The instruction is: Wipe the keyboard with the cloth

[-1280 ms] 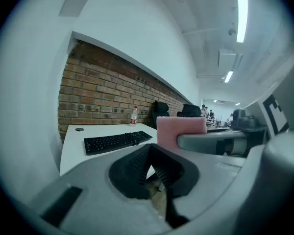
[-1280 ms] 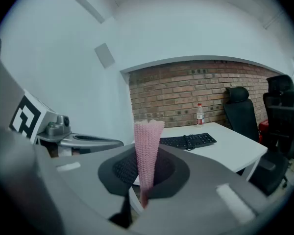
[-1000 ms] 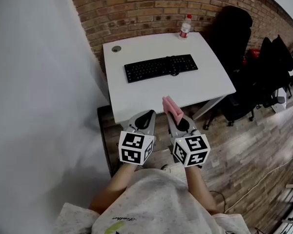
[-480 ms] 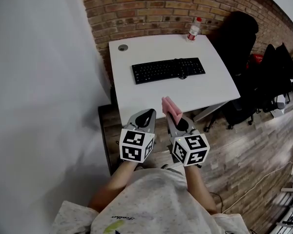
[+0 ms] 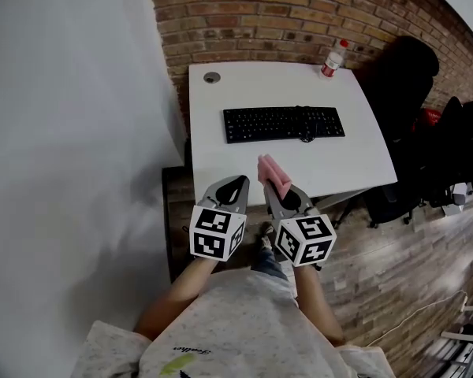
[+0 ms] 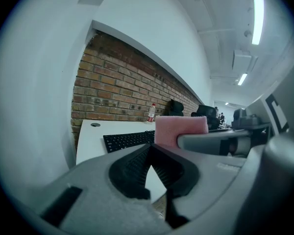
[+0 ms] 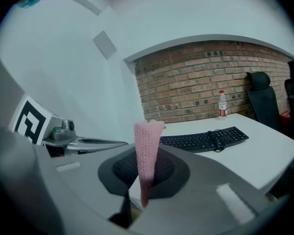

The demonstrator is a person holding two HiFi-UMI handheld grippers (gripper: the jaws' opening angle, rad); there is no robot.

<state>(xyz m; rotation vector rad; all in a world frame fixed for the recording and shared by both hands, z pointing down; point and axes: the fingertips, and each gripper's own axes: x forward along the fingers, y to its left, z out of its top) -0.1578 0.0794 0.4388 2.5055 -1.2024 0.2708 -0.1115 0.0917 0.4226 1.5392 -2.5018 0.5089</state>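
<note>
Left gripper [image 5: 236, 184]: jaws pressed together, empty; held short of the desk's near edge.
Right gripper [image 5: 276, 187]: pinching the pink cloth [image 5: 273, 172], which stands upright from the jaws.
Keyboard [image 5: 284, 123]: black, mid-desk [image 5: 363, 152], long axis left to right; lies far of the cloth, not touching.
Nearer arm: right, by judgement; keyboard lies straight ahead of it.
</note>
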